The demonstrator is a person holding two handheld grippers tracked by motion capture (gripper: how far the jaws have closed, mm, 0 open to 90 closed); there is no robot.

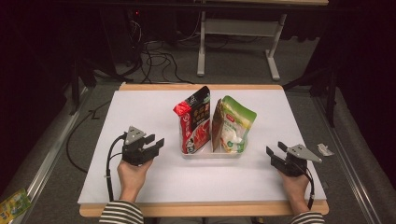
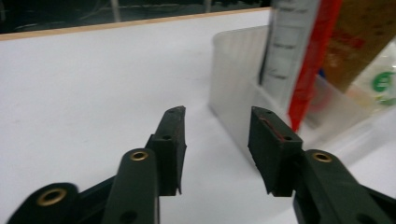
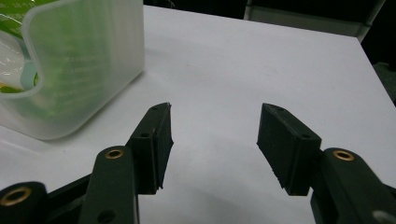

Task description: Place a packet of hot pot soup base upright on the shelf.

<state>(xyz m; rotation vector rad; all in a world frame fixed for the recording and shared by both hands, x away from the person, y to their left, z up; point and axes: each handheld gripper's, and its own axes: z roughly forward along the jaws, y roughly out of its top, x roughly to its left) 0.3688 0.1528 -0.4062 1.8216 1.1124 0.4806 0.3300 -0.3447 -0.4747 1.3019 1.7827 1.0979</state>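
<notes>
A clear plastic bin [image 1: 212,153] stands mid-table and holds two upright pouches: a red and black one [image 1: 194,122] on the left, a green and white one [image 1: 234,126] on the right. My left gripper [image 1: 156,143] rests on the white table left of the bin, jaws apart with nothing between them; in the left gripper view [image 2: 217,137] the bin's wall [image 2: 233,88] and the red pouch [image 2: 308,60] lie just ahead. My right gripper [image 1: 275,153] sits right of the bin, open and empty; the right gripper view [image 3: 214,140] shows the bin's corner [image 3: 79,70] at upper left.
The white table top [image 1: 140,107] has a wooden rim. Cables and a white table frame [image 1: 201,42] stand on the floor beyond it. A green packet [image 1: 14,204] lies on the floor at lower left, and a small white scrap [image 1: 325,150] off the right edge.
</notes>
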